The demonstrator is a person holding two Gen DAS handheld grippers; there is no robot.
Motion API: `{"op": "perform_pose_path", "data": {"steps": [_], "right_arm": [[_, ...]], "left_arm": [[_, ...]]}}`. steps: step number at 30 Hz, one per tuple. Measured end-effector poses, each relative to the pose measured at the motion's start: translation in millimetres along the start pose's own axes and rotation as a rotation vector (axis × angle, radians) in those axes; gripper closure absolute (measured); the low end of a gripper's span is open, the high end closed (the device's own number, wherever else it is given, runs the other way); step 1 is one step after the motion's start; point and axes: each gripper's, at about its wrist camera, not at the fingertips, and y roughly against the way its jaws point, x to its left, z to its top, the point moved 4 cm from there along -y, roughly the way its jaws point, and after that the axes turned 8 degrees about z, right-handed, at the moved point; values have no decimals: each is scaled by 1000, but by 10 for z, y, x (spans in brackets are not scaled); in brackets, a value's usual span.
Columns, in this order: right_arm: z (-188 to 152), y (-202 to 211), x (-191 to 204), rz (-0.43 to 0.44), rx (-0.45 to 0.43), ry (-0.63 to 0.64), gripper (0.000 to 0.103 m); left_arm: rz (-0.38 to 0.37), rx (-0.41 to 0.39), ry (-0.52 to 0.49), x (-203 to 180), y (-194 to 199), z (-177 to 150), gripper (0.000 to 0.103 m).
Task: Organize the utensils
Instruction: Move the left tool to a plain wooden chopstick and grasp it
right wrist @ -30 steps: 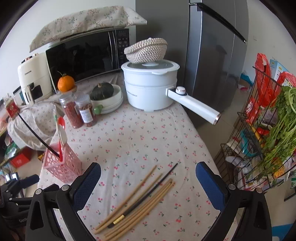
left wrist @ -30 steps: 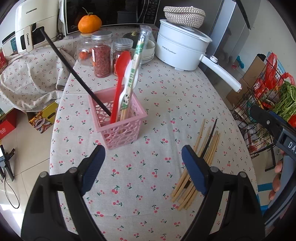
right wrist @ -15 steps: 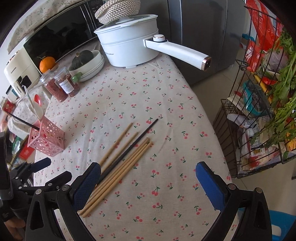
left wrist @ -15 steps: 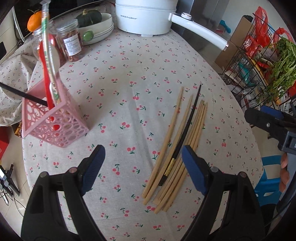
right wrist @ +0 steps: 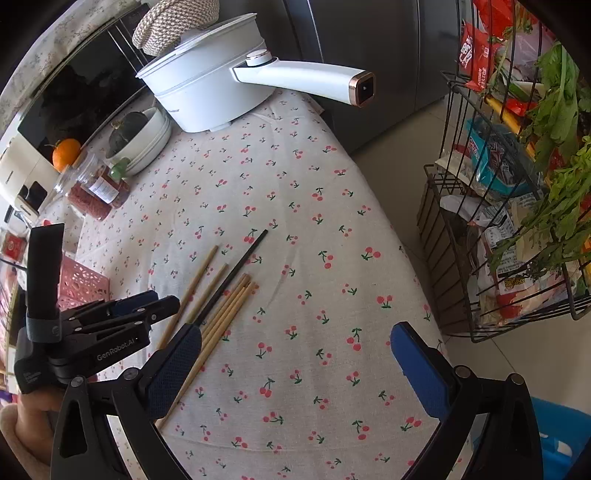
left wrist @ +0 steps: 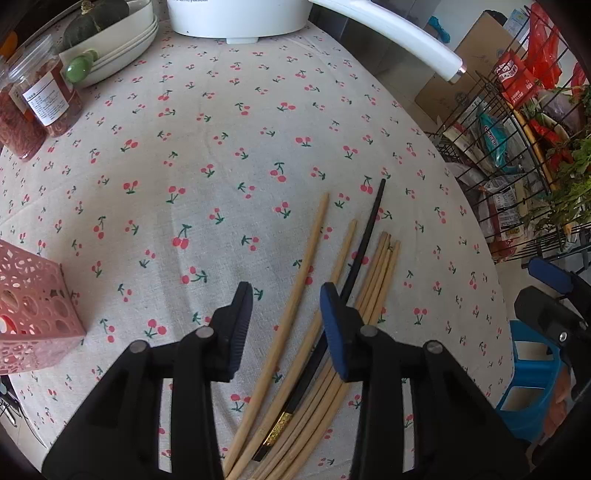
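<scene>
The left gripper (left wrist: 286, 317) is closing, released, around two wooden chopsticks (left wrist: 314, 243) on the bench (left wrist: 221, 155); the right gripper (right wrist: 295, 354) hangs released nearby.

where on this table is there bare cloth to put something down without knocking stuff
The widest bare patch is mid-tablecloth, between the white pot, the jars and the chopsticks. A second runs right of the chopsticks to the table edge. It is crowded along the back by the bowls, and near the pink basket, where the left tool is closing over the chopsticks.
</scene>
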Motion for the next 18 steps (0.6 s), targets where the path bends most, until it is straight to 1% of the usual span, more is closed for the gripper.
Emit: {"op": "perform_pose_path", "data": {"steps": [2,4,5,6,8,12,18], "right_arm": [[-4,-20,-5,1,8,-2,0],[-9,-34,1,3,16,-2,0],[-13,-40,3,4,18,-2,0],[-15,-44,6,4,20,-2,0],[-19,-56,10,3,22,1,0],[-21,-87,40,-1,27,4,0],[-28,-186,137,14,47,-6,0]], "left_arm": [[13,19,-8,-33,-74,16,69],[22,42,-5,-52,-153,23,76],[33,27,-6,-56,-149,42,77],[39,31,-13,-72,-152,45,80],[41,35,-27,-97,-156,42,94],[72,12,-51,-75,-103,13,94],[52,-72,-8,250,296,-133,96]]}}
